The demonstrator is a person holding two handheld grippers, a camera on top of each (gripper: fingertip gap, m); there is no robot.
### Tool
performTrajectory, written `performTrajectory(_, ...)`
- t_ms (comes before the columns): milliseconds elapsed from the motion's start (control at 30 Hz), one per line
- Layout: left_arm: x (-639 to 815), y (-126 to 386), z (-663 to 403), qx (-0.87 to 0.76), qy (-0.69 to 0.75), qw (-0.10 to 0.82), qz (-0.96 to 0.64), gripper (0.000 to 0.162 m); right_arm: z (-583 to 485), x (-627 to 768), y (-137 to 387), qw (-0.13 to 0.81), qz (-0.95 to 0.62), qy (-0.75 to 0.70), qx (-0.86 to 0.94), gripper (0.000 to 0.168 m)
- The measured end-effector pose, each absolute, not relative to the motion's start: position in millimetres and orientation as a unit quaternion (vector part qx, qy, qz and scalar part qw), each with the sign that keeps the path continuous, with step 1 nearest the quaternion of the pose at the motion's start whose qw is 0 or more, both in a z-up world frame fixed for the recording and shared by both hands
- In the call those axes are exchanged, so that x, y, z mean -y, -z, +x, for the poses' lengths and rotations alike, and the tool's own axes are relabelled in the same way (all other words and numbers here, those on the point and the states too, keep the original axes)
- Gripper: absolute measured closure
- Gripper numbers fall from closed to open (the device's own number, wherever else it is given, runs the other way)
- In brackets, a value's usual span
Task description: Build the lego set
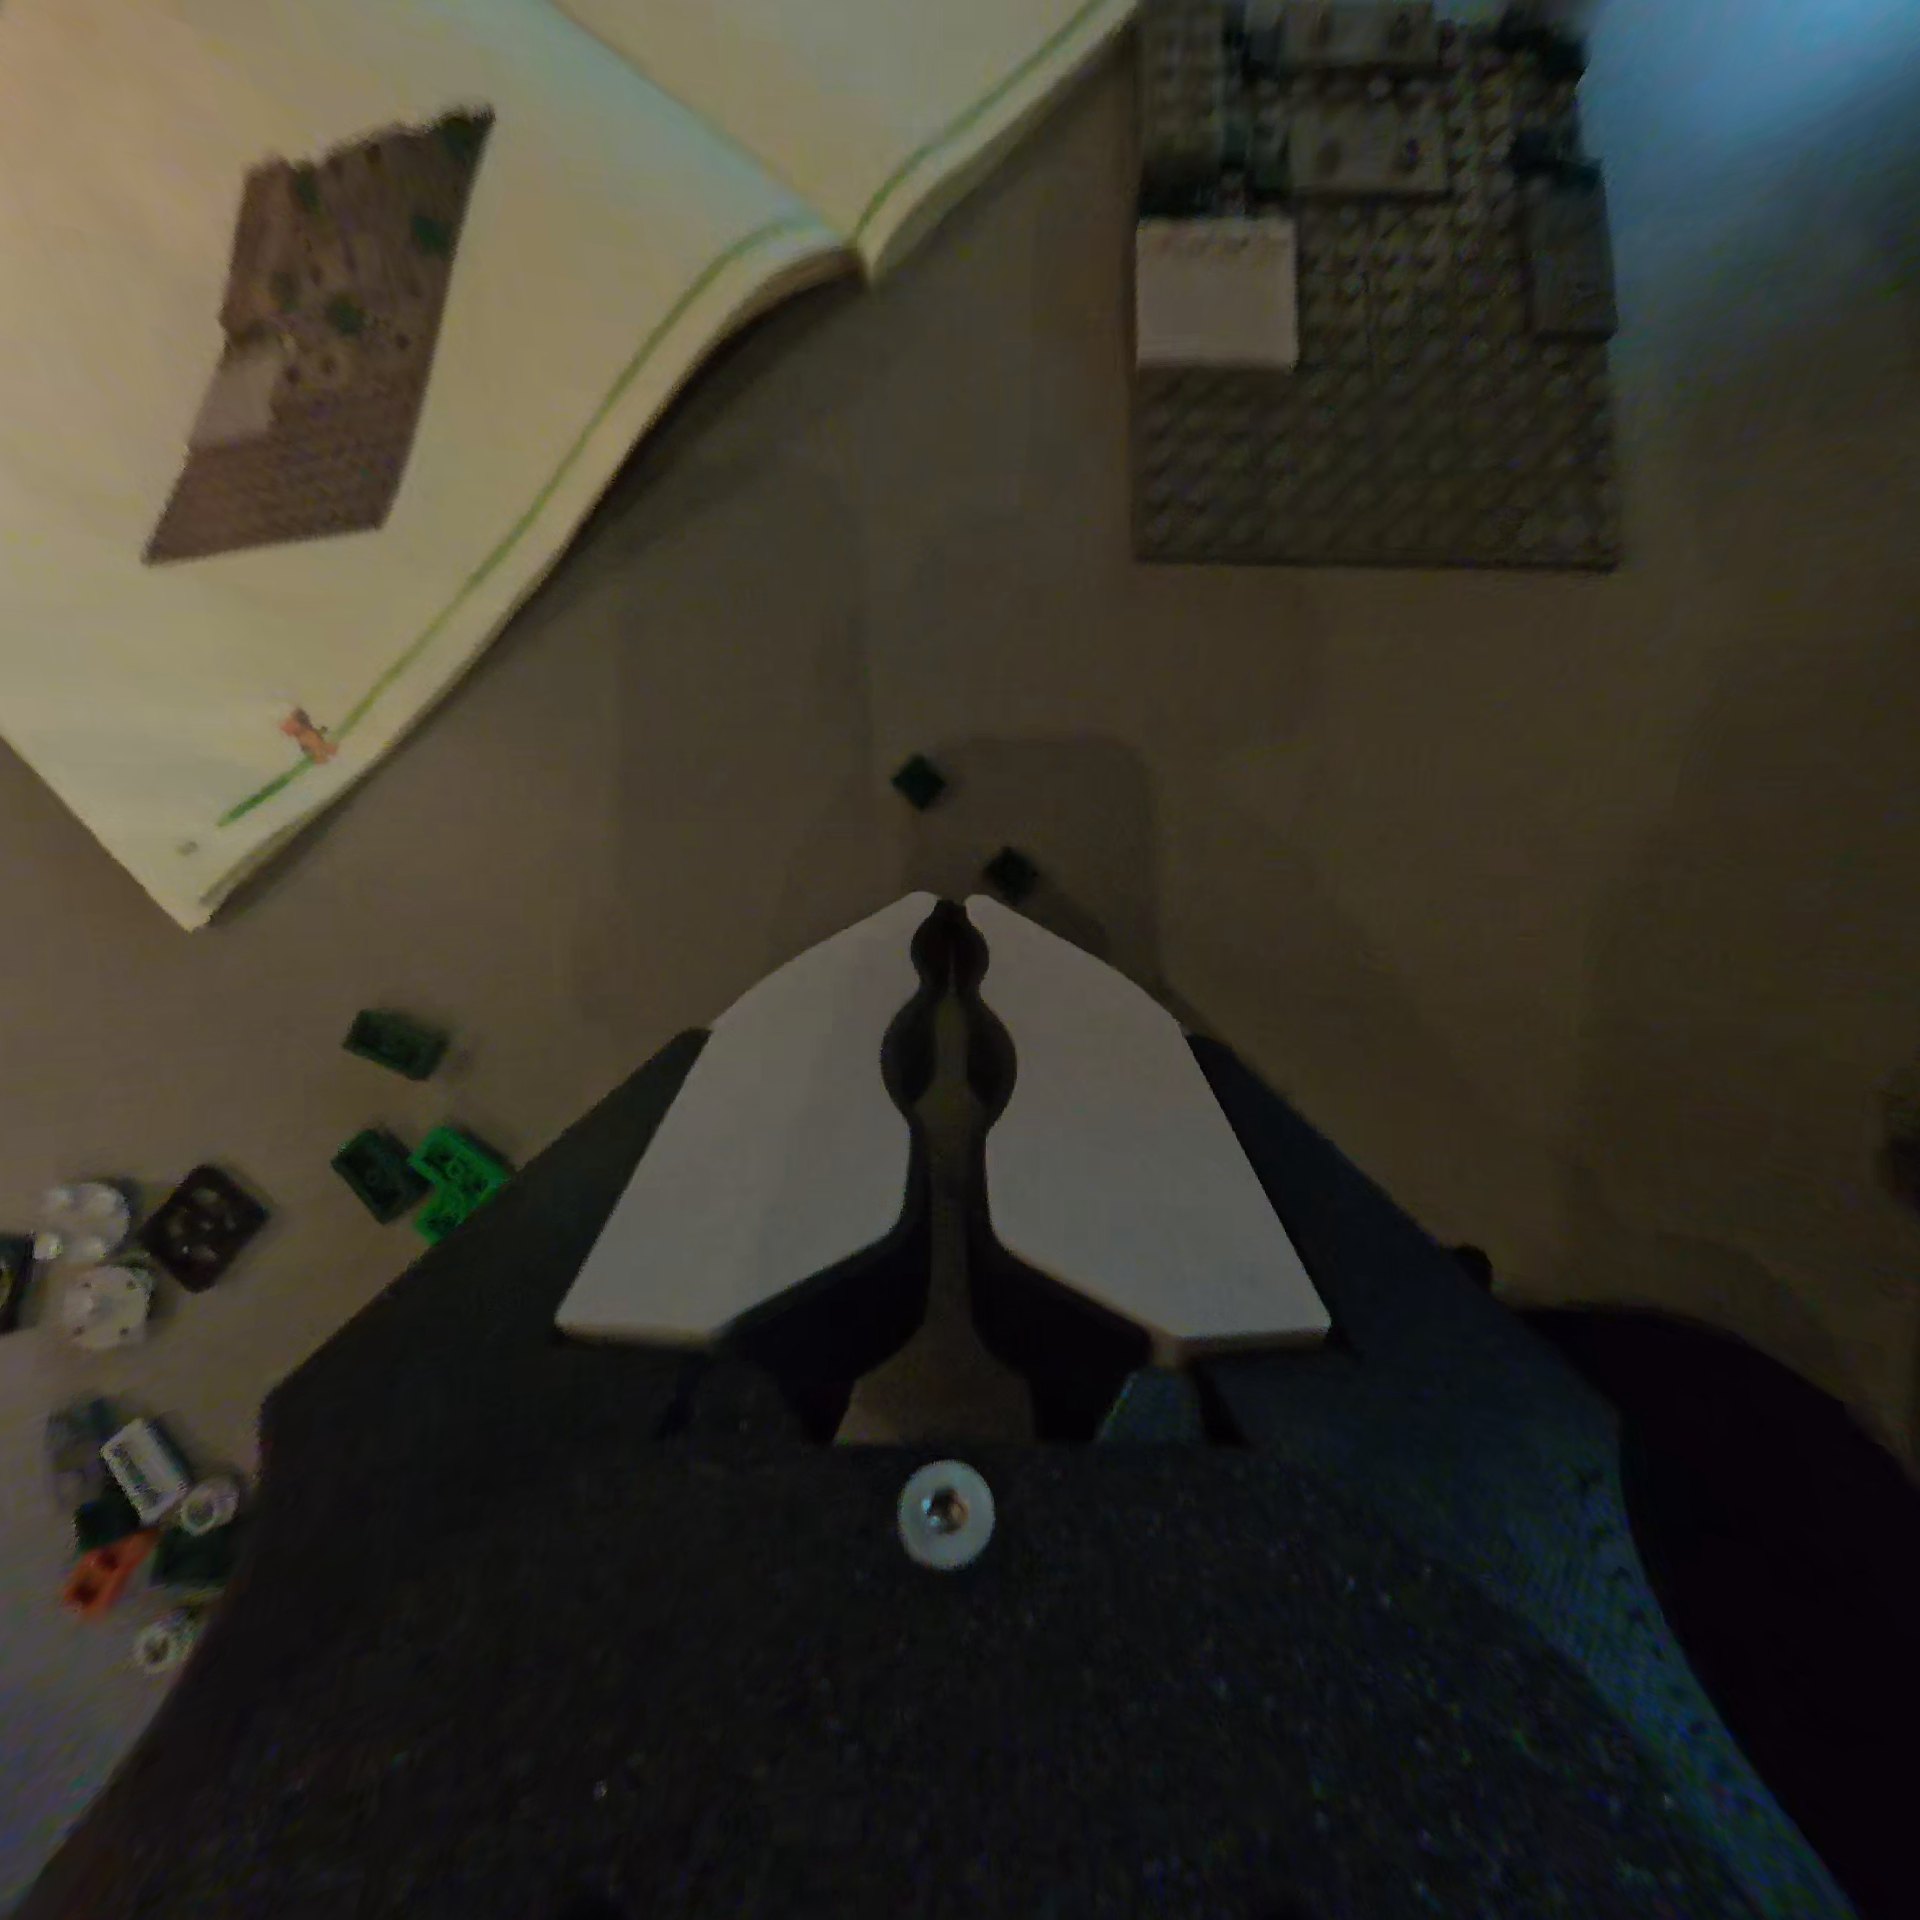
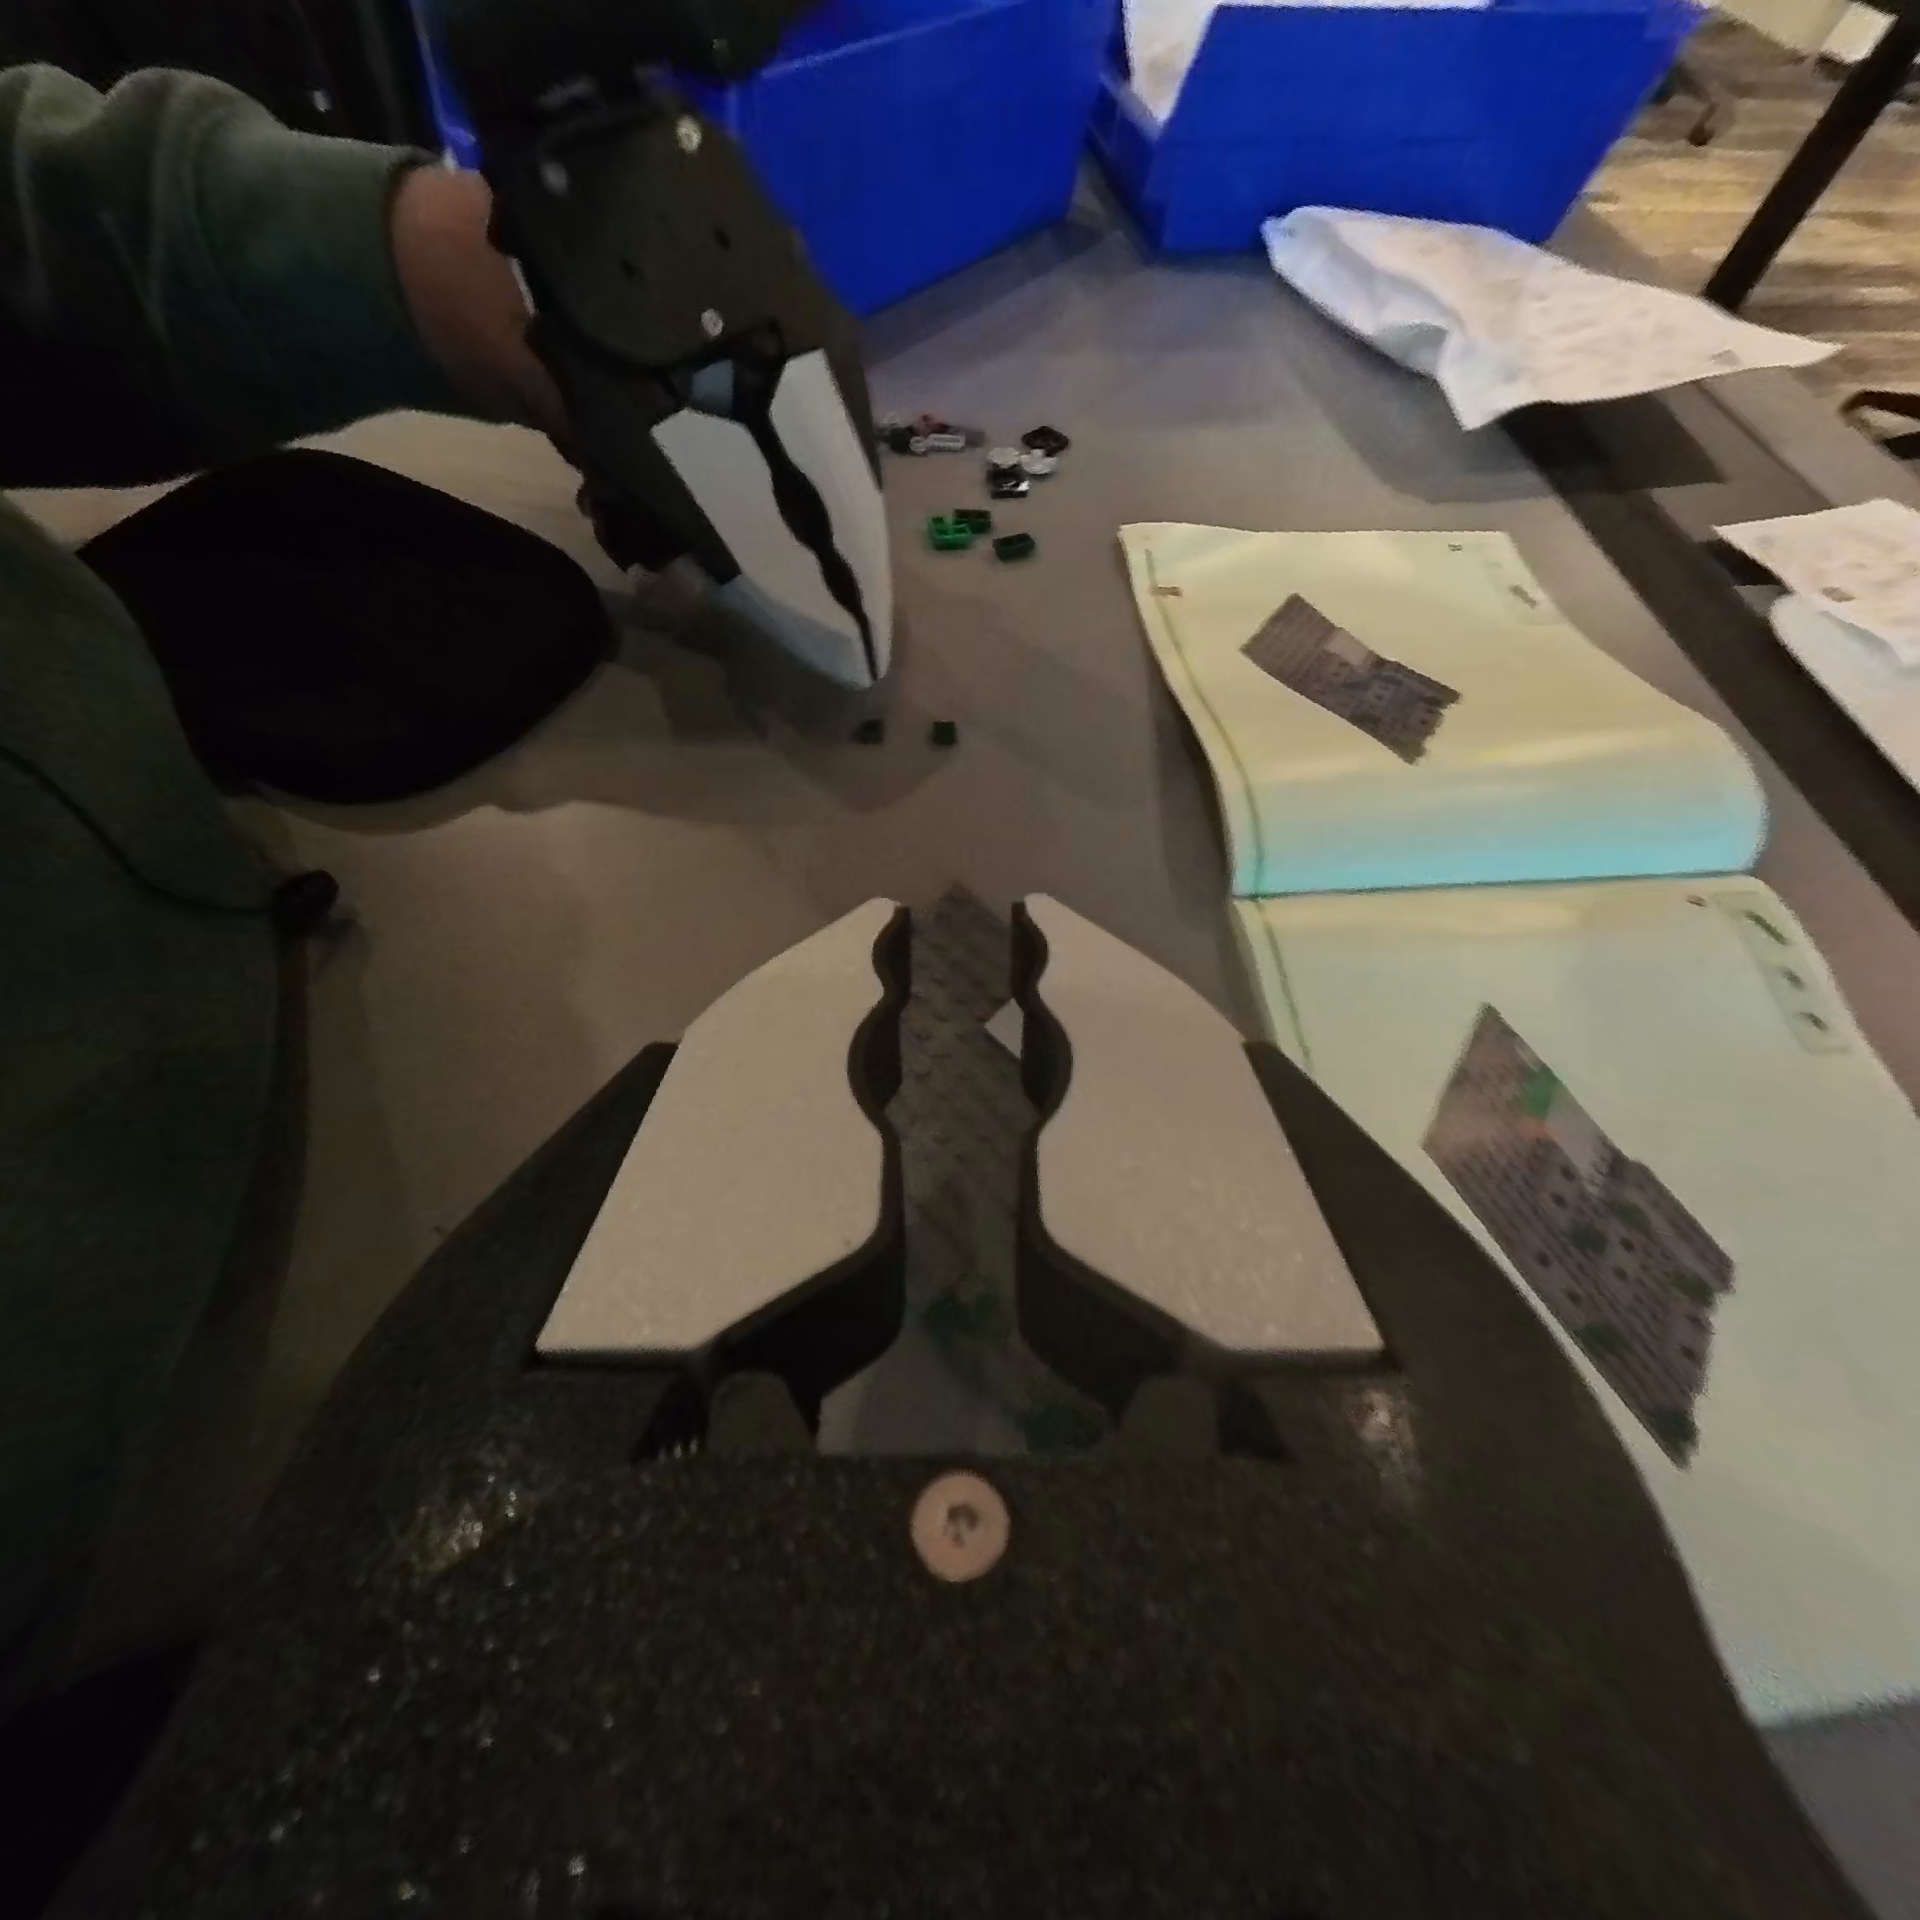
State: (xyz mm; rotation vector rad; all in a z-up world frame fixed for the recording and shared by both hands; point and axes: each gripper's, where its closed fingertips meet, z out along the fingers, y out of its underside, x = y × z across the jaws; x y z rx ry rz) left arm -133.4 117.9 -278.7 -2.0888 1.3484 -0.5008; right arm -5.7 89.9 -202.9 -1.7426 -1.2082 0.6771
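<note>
My left gripper is shut with nothing visible between its tips. It sits low over the table, right beside a small dark green piece; a second one lies just beyond. The right wrist view shows the left gripper and both green pieces. The grey studded baseplate carries a white brick and grey pieces at its far end. My right gripper is open and empty, with the baseplate showing through the gap between its fingers.
An open instruction booklet lies beside the baseplate. Loose green, black, clear and orange pieces are scattered past the left gripper. Blue bins, a white bag and a black pad are at the table's edges. Some 15 centimeters of space lies between my two pairs of fingers.
</note>
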Motion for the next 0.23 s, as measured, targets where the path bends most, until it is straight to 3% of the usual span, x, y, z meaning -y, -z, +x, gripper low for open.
performTrajectory(200, -112, 276, -126, -0.539, 0.200, 0.299, -0.762, 0.162, -35, -89, 214, 0.418, -0.685, -0.255, 0.539, 0.150)
performTrajectory(233, -110, 278, -125, -0.548, 0.199, 0.292, -0.758, 0.153, -38, -89, 213, 0.417, -0.683, -0.258, 0.541, 0.150)
